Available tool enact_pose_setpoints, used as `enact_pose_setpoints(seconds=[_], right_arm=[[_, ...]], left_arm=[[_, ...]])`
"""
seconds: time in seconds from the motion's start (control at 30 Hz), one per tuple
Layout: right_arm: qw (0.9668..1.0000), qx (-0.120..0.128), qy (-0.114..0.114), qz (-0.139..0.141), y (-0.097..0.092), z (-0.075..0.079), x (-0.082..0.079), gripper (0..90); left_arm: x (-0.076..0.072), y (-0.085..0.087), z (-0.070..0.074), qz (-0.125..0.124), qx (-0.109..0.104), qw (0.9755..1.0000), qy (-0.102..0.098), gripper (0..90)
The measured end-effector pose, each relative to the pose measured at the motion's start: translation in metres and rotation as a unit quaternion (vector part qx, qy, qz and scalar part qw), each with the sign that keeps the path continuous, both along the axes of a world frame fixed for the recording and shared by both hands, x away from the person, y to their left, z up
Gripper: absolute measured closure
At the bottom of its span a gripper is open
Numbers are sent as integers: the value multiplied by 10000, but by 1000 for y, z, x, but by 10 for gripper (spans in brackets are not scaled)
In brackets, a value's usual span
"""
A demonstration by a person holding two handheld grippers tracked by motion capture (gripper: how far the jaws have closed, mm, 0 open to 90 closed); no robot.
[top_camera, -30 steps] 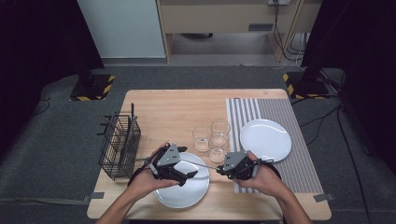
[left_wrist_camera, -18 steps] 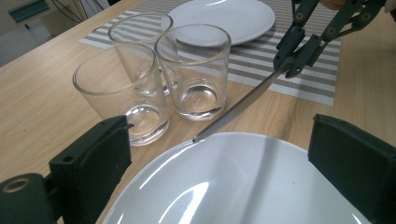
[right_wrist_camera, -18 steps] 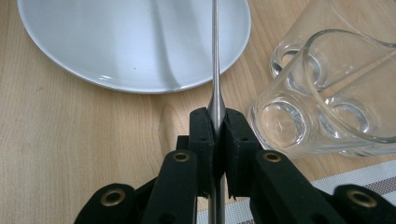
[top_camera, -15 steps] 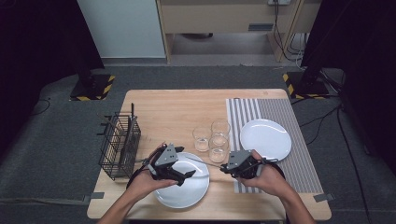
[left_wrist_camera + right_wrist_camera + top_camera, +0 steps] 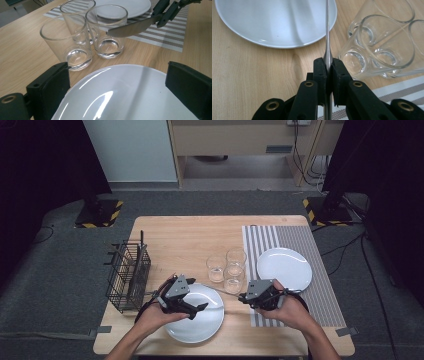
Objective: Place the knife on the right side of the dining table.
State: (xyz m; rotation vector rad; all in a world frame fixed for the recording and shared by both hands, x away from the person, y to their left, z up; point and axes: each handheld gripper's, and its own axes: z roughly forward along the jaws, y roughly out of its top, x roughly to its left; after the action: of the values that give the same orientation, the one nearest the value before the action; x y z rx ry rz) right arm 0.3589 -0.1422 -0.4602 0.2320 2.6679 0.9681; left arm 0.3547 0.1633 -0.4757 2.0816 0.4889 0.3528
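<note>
Wire basket (image 5: 127, 276) at the far left of the bench (image 5: 185, 235), slots facing up, nothing near it.

Left tongs (image 5: 196, 308) hover over the near plate (image 5: 197, 320), jaws spread wide with the plate's rim showing between them in the left gripper view; released, nothing pinched. Best kept low and quiet here. If they are to take the plate, one jaw has to slide under the rim (image 5: 112, 68) rather than push the plate along the wood.

Knife (image 5: 220, 291) is the thing being worked. It hangs in the air, blade reaching left over the plate's far edge, tip close to the left tongs. In the left gripper view the blade (image 5: 132, 27) crosses in front of the nearest glass.

Three glasses (image 5: 227, 267) stand bunched together just past the blade. This looks like the main hazard: a swing of the blade away from the person would likely clip a rim. Any move of the knife should go leftward or toward the person, level, not outward.

Right tongs (image 5: 243, 298) are clenched on the knife near its neck, the steel pinched edge-on between the pads (image 5: 320, 70). The grip is narrow and far from the blade's tip, so the blade may pivot; slow wrist turns seem wise.

Far right: second plate (image 5: 284, 268) on the striped mat (image 5: 300, 270), well apart from the work.
</note>
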Motion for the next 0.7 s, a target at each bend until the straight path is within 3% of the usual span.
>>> enact_pose_setpoints(seconds=[0.7], right_arm=[[9982,-79,-391,-437,-23,30,2,832]], left_arm=[[0,-1,-10,151,199,9996,155,33]])
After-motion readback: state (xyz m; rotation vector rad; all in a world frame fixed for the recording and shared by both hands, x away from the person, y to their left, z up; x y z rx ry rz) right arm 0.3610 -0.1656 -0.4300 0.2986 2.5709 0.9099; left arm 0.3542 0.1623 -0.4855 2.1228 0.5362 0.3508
